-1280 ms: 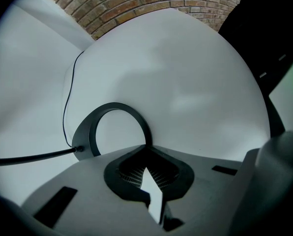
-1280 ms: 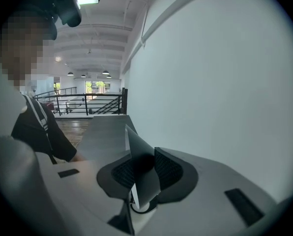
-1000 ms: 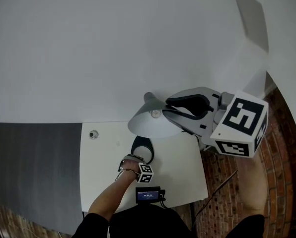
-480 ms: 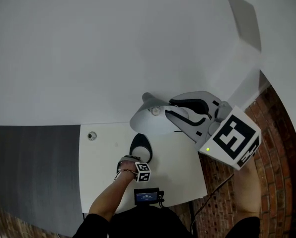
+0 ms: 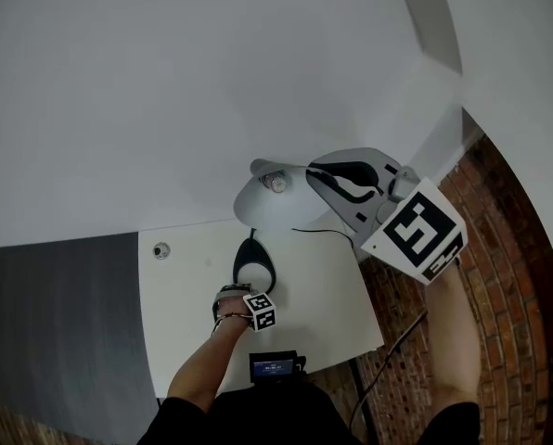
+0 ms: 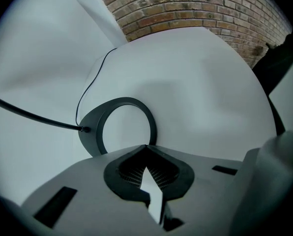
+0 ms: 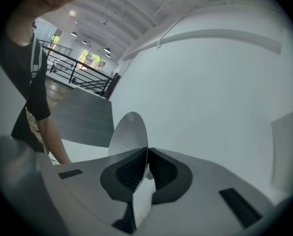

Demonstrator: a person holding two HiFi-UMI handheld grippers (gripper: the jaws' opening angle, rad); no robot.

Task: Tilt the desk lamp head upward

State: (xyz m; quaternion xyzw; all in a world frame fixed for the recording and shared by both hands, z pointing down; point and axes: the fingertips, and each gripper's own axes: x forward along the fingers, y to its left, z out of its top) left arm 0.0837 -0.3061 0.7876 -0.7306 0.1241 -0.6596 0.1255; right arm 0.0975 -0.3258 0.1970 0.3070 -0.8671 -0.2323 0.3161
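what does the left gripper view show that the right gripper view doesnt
Only the left gripper view: the lamp's ring base on the white table, the brick floor beyond it, and the left gripper, jaws shut at the ring's near edge.
Only the right gripper view: the lamp head seen edge-on, the right gripper whose jaws have just closed onto its rim, the person's arm and a railing.
Both: a plain white wall.
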